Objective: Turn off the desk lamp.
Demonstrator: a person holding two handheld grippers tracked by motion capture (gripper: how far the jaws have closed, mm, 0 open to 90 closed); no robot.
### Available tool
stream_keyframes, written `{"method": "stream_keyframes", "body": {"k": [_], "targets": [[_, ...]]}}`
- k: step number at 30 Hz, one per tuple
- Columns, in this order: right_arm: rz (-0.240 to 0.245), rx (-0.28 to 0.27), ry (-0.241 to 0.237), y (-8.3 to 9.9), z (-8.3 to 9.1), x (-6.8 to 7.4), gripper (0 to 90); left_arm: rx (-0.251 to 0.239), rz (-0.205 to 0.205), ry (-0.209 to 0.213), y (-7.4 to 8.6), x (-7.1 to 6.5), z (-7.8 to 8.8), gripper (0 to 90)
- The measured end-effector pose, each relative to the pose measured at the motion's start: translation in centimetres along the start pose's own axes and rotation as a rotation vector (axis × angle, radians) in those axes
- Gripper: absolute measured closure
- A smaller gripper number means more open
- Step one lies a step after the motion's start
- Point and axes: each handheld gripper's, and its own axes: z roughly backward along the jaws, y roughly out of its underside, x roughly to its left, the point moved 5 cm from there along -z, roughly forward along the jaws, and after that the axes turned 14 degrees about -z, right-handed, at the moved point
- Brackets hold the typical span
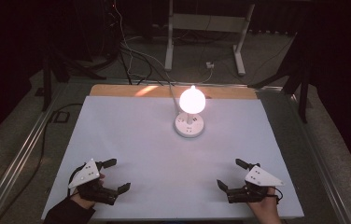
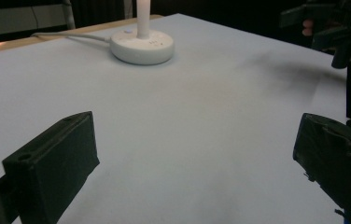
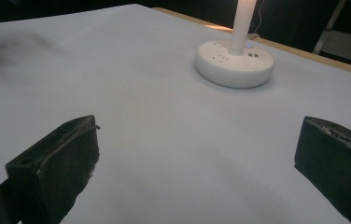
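We hold left tool (image 1: 113, 176) and right tool (image 1: 232, 173) released, empty, at lower frame corners on white tabletop (image 1: 131, 135). Lit lamp (image 1: 190, 114) upper centre. Likely start; next move: reach toward lamp.

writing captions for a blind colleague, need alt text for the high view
A lit white desk lamp glows on a white table in a dark room. Near the front edge, a person holds the left gripper and right gripper, both with jaws open and holding nothing.

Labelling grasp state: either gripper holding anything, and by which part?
Nothing held. Left gripper and right gripper are both open, jaws apart over the bare white table.
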Motion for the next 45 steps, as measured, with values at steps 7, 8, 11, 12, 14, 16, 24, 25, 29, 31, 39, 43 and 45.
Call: {"method": "stream_keyframes", "body": {"k": [7,8,11,12,14,16,24,25,29,31,39,43,45], "targets": [[0.005,0.0,0.006,-0.1,0.1,0.0,0.0,0.005,-0.006,0.004,0.0,-0.1,-0.1,0.5],[0.004,0.002,0.007,-0.1,0.0,0.0,0.0,0.003,-0.003,0.003,0.0,-0.1,0.0,0.5],[0.007,0.006,0.012,0.0,0.0,0.0,0.0,0.005,-0.006,0.002,0.0,-0.1,0.0,0.5],[0.007,0.005,0.012,0.0,0.0,0.0,0.0,0.001,-0.005,0.004,-0.1,-0.1,0.0,0.5],[0.006,0.0,0.009,-0.1,0.0,0.0,0.0,0.0,-0.003,0.004,-0.1,-0.1,0.0,0.5],[-0.005,-0.003,-0.002,-0.1,0.0,0.0,0.0,0.004,-0.007,0.004,0.0,-0.1,0.0,0.5],[-0.028,0.023,0.013,0.0,-0.2,0.1,0.0,0.0,-0.006,0.004,-0.1,-0.2,0.0,0.5],[-0.038,0.023,0.01,-0.1,-0.2,0.1,0.0,-0.003,-0.005,0.003,-0.1,-0.1,0.0,0.5],[-0.061,0.042,0.001,-0.2,-0.2,0.3,0.0,-0.007,-0.001,0.002,-0.1,-0.1,0.0,0.5],[-0.049,0.043,-0.001,-0.4,-0.2,0.6,0.0,-0.009,0.004,0.003,-0.1,-0.1,0.0,0.5],[-0.068,0.05,-0.026,-1.2,-0.4,1.2,0.0,-0.004,0.0,0.003,-0.1,-0.1,0.0,0.5],[-0.065,0.047,-0.028,-1.7,-0.3,1.4,0.0,-0.006,0.002,0.003,-0.1,-0.1,0.0,0.5],[-0.063,0.038,-0.029,-2.0,-0.3,1.4,0.0,-0.004,0.0,0.002,-0.1,-0.1,0.0,0.5]]}}
